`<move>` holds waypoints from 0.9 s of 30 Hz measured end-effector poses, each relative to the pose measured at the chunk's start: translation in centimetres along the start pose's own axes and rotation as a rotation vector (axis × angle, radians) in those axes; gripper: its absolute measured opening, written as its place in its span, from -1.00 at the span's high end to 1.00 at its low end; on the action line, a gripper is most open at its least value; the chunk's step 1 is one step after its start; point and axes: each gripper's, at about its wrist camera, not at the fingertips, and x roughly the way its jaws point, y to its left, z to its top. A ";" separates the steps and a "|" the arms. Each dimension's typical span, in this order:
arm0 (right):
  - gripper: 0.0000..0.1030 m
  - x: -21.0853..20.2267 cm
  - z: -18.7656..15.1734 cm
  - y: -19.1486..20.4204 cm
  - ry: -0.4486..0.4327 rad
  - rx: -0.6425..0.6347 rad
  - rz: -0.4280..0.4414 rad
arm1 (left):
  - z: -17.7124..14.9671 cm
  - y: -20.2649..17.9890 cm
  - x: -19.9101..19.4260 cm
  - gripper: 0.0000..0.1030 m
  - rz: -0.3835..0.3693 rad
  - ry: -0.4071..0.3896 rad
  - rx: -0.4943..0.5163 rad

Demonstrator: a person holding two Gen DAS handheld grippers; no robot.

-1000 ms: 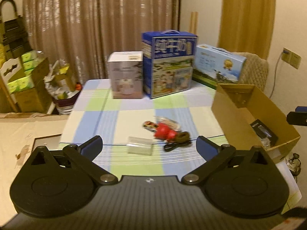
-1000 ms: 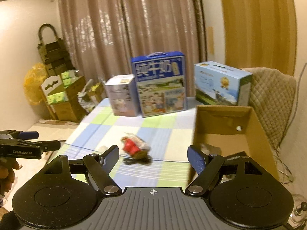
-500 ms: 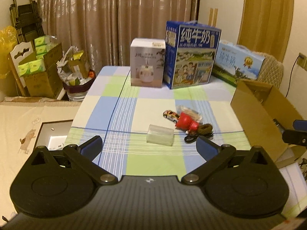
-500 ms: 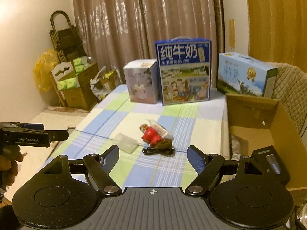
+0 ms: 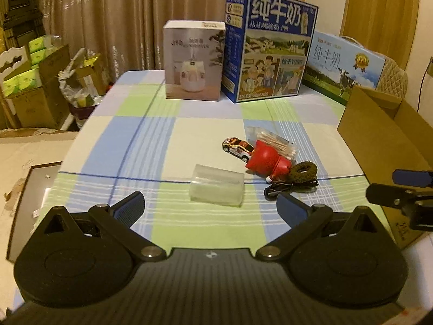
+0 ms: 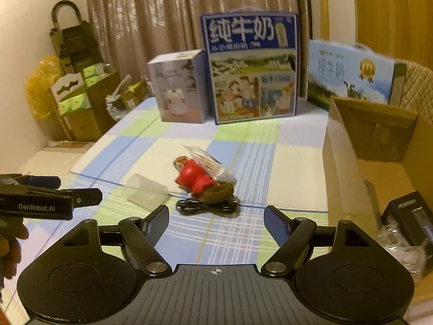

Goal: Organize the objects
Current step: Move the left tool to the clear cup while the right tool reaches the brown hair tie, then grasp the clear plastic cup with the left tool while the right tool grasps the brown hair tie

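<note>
1. Hovering over the near edge of the surface (image 5: 140, 135), I held the left gripper (image 5: 209, 205) with its jaws wide apart and empty, the right gripper (image 6: 216, 220) likewise.
2. The clear plastic container (image 5: 216, 188) lay on its side just ahead of the left gripper, close to the near edge; the red toy (image 5: 266, 162), toy car (image 5: 236, 147), swab packet (image 5: 276, 142), brown ring (image 5: 304, 170) and black cable (image 5: 286, 188) clustered beside it toward the right edge.
3. The cardboard box (image 6: 349, 168) stood open at the right edge, already holding a black item (image 6: 408, 220).
4. I judged the container the easiest first pick: square the jaws across its short width, lower until both straddle it, and squeeze gently, since thin plastic may buckle or squirt out.
</note>
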 end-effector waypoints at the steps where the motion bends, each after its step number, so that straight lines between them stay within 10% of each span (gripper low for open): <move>1: -0.46 0.7 0.0 -0.3 0.005 0.012 0.001 | 0.0 0.0 0.7 -0.98 -0.002 0.001 0.009; 27: -0.12 12.6 0.0 -0.4 0.061 -0.237 0.003 | 1.1 1.3 9.5 -0.98 0.019 0.084 0.146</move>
